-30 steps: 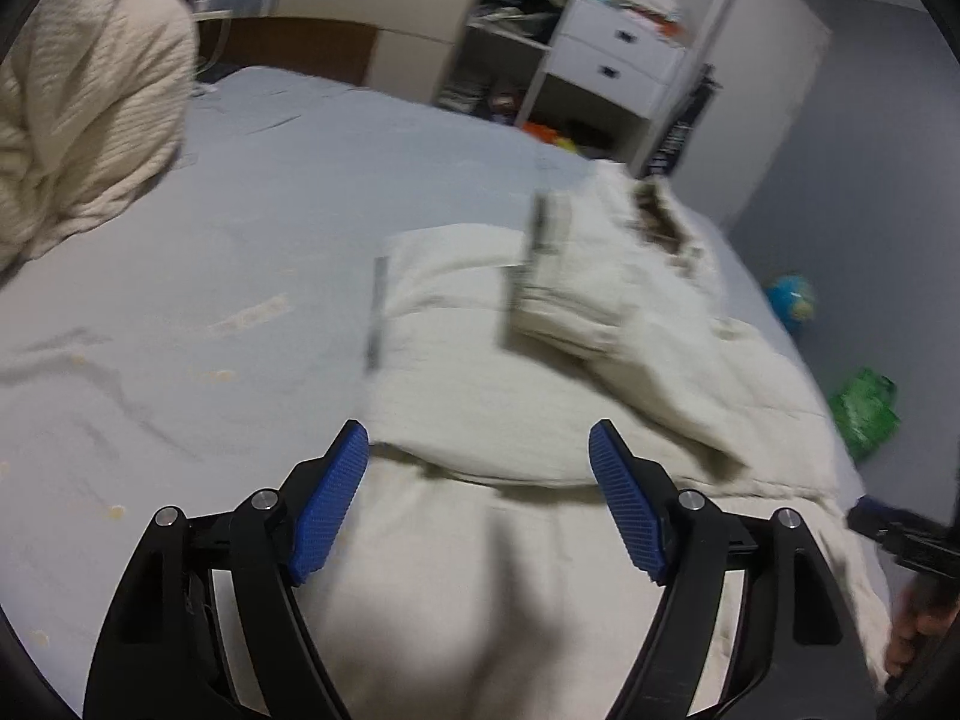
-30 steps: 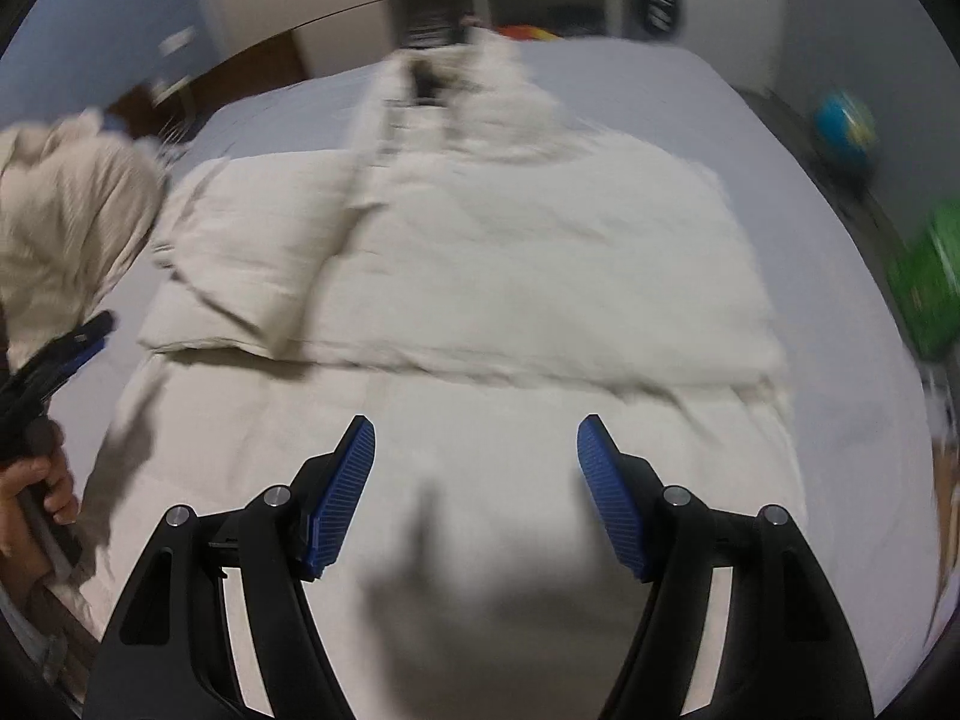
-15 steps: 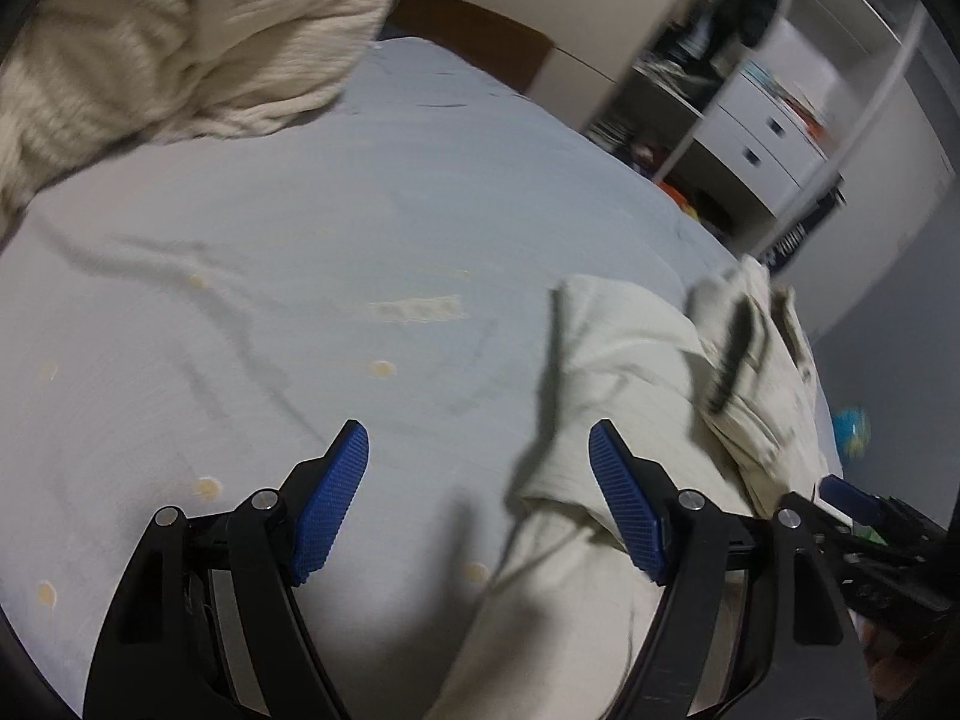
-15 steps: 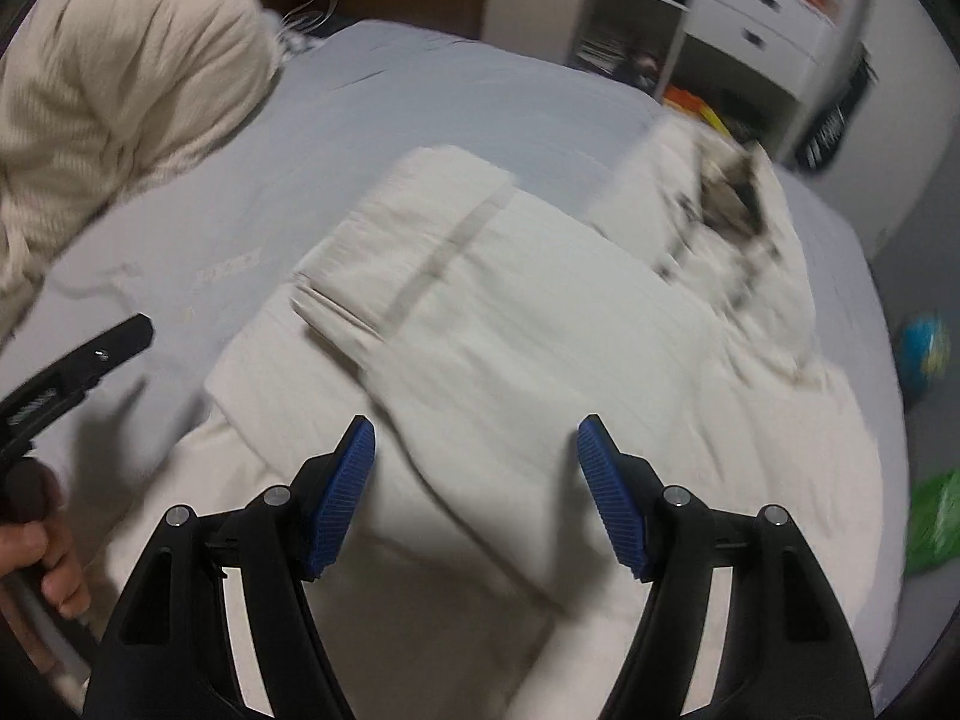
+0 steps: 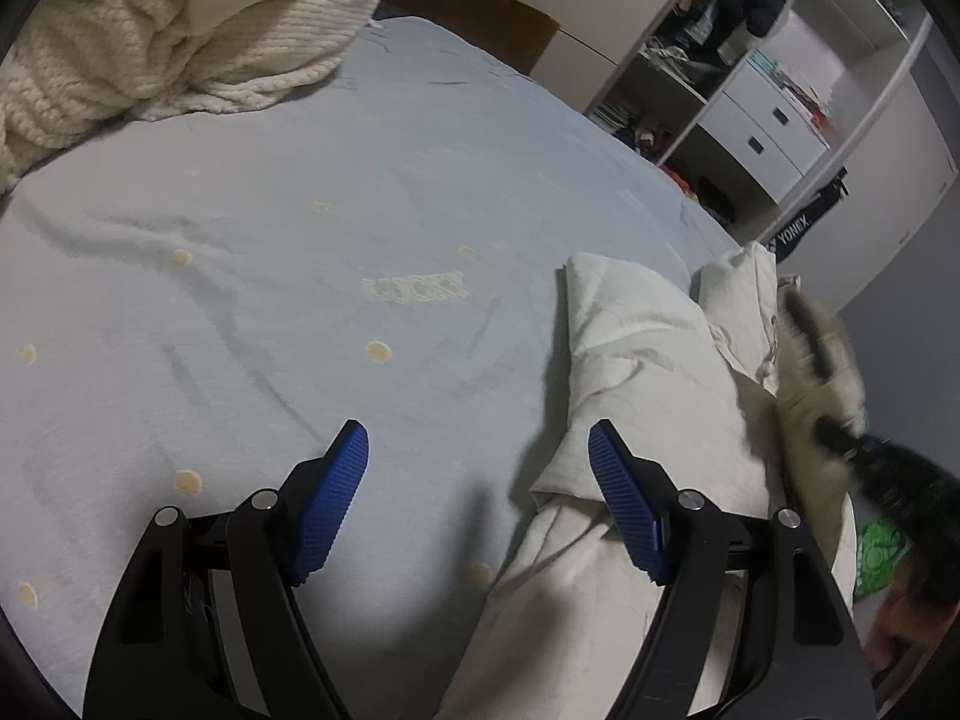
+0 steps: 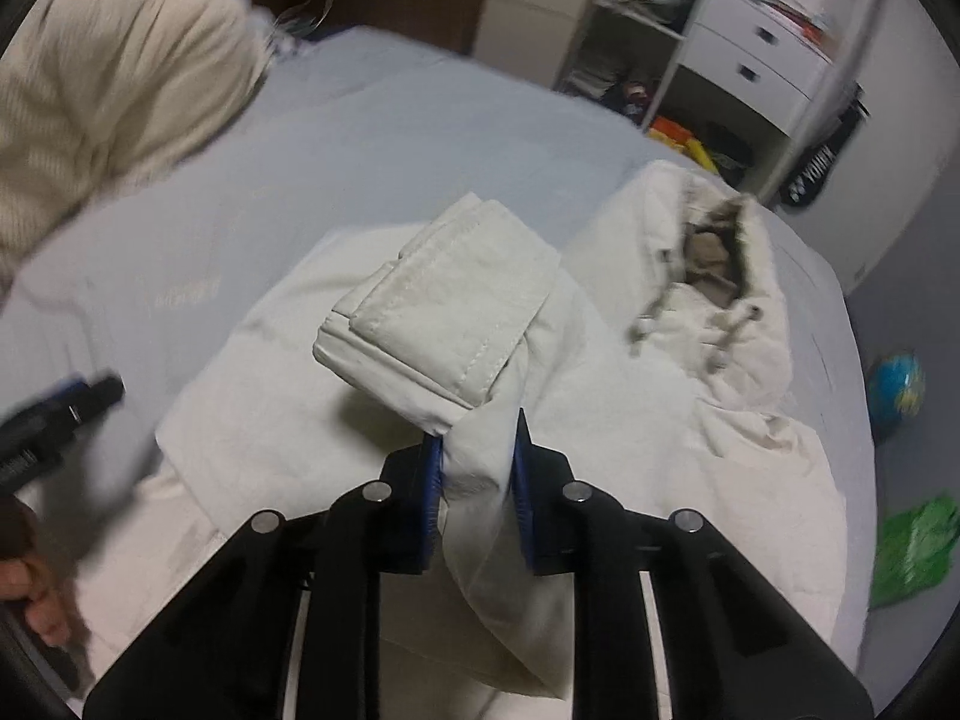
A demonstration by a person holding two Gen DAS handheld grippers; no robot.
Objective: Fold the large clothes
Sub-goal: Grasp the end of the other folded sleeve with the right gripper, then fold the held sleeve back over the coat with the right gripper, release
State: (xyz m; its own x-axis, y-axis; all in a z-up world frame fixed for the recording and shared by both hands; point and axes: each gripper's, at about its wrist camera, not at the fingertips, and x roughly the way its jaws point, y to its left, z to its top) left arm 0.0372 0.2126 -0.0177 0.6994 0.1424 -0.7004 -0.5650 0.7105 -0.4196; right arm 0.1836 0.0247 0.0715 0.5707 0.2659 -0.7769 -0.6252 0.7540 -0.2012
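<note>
A large cream hooded coat (image 6: 690, 372) lies spread on the pale blue bed (image 6: 372, 138). My right gripper (image 6: 477, 450) is shut on the coat's sleeve (image 6: 444, 306), with the cuff lifted above the coat's body. The fur-trimmed hood (image 6: 720, 246) lies at the far right. My left gripper (image 5: 477, 480) is open and empty, low over the sheet (image 5: 300, 276) beside the coat's left edge (image 5: 636, 360). The right gripper shows blurred at the right of the left wrist view (image 5: 888, 474).
A cream knit blanket (image 5: 168, 24) is heaped at the bed's far left. White drawers and open shelves (image 5: 762, 114) stand beyond the bed. A green bag (image 6: 912, 546) and a blue globe ball (image 6: 897, 384) lie on the floor at right.
My right gripper has shut on the coat sleeve and lifted the cuff. My left gripper stays open and has swung left off the coat over the bare sheet.
</note>
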